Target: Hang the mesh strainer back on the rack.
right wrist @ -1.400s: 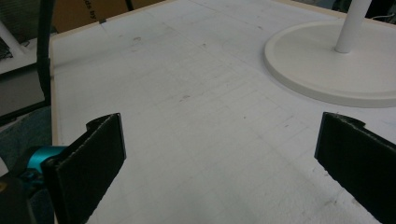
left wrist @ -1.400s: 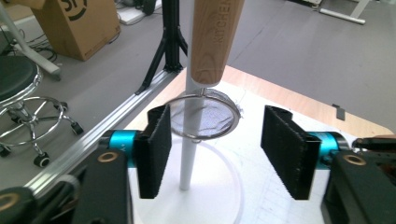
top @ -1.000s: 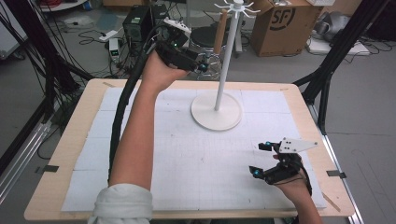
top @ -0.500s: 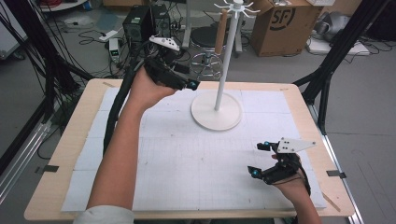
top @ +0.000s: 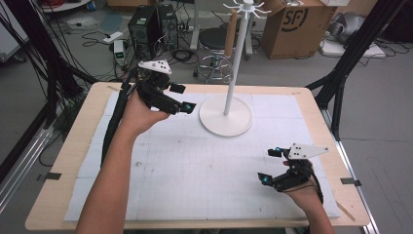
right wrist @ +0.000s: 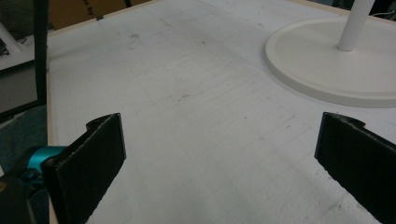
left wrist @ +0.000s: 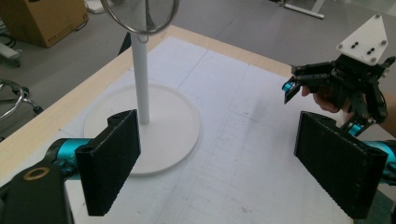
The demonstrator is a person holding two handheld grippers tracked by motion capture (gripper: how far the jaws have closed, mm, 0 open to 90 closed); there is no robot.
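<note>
Stand (top: pixel 225 113) stayed put at the far-middle of the bench (top: pixel 63 195): white round base, thin pole w/ hooks at the top. What changed was the left gripper (top: pixel 182 97). A sec ago it was up high beyond the stand's far-left side, near the pole's upper part; half a sec ago it had pulled back some; now it sat lower and just left of the base, clear of the pole, not touching anything. Its fingers (left wrist: pixel 109 165) were wide apart & empty, w/ the pole (left wrist: pixel 140 79) and base showing between them in the left gripper view. A metal ring (left wrist: pixel 140 11) showed at the top of that view, close to the lens; couldn't tell what it hung from.

Right gripper (top: pixel 271 165) hadn't budged across the three high views: near-right of the stand, well apart from it, low over the white gridded sheet (top: pixel 195 165). Its fingers (right wrist: pixel 91 158) were also spread, nothing held, w/ the base (right wrist: pixel 327 65) off at the upper right of its view.

My read: the left hand had finished whatever it did up by the hooks and was backing off, so that step was prob. done or dropped. Nothing lay loose on the sheet near either gripper, so the next move likely meant another reach toward the stand, not a pickup. Main risk: clipping the pole w/ the open fingers and tipping it.
</note>
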